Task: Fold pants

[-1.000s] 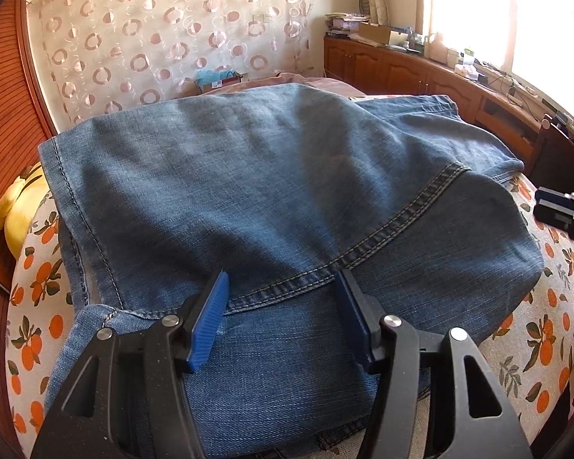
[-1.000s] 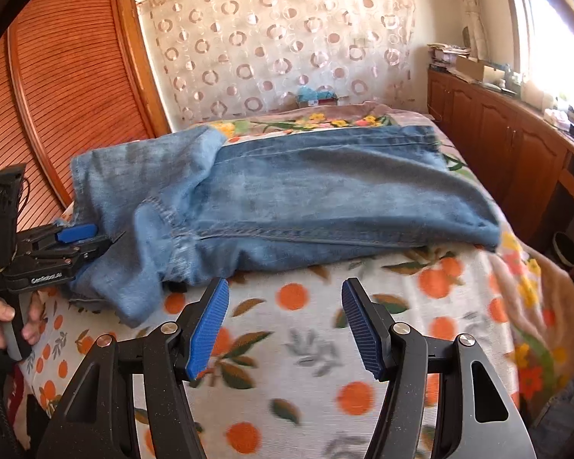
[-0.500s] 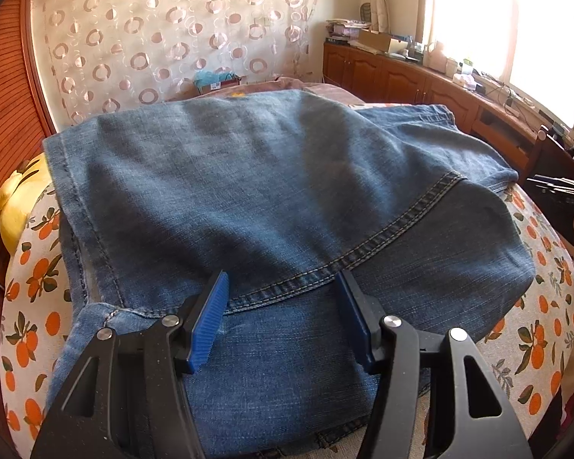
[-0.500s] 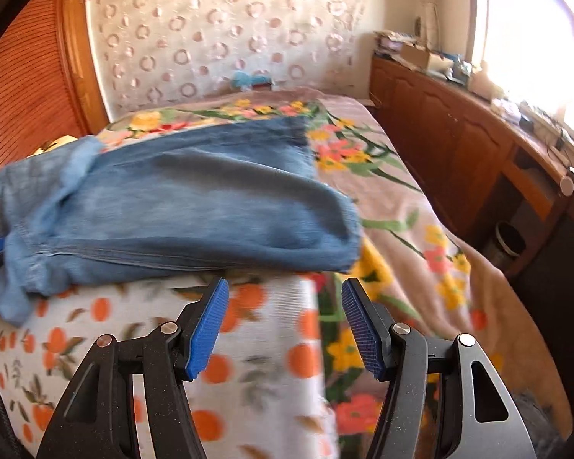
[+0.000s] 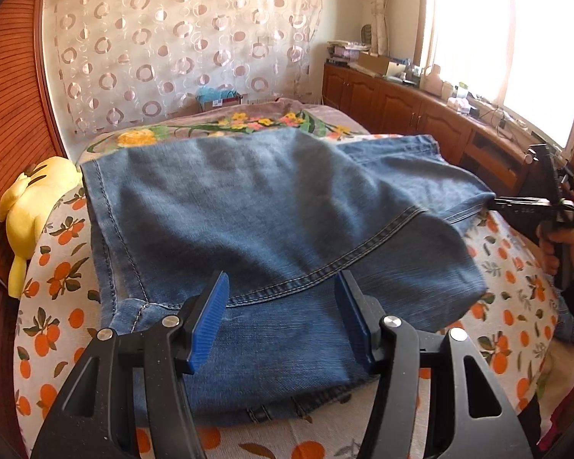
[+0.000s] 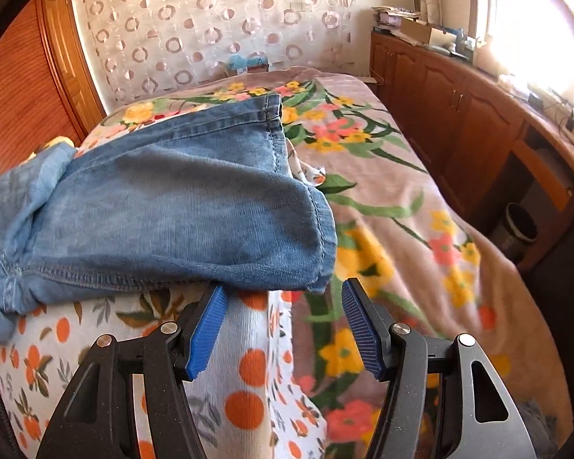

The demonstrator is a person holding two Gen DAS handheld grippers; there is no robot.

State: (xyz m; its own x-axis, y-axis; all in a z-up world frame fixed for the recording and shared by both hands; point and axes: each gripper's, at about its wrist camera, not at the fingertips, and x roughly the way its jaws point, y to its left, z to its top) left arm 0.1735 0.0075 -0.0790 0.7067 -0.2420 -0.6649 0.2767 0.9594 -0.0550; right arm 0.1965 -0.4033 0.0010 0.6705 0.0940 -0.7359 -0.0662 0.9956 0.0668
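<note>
Folded jeans (image 5: pixel 271 222) lying lengthwise on bed (image 6: pixel 394 206), far end bare, left gripper (image 5: pixel 281 321) jaws spread above denim, right gripper (image 6: pixel 283 325) jaws spread at hem corner, empty.

No legible writing in either view.

A few pale marks stood on the side of the right gripper (image 5: pixel 524 206) where it showed at the edge of the left wrist view, too small and blurred to read. A white label on the box (image 5: pixel 216 102) at the far end of the bed carried print that could not be made out. The packets and bottles on the wooden worktop (image 6: pixel 478 72) under the window were washed out by the light, and no word, brand or number on them could be told.
</note>
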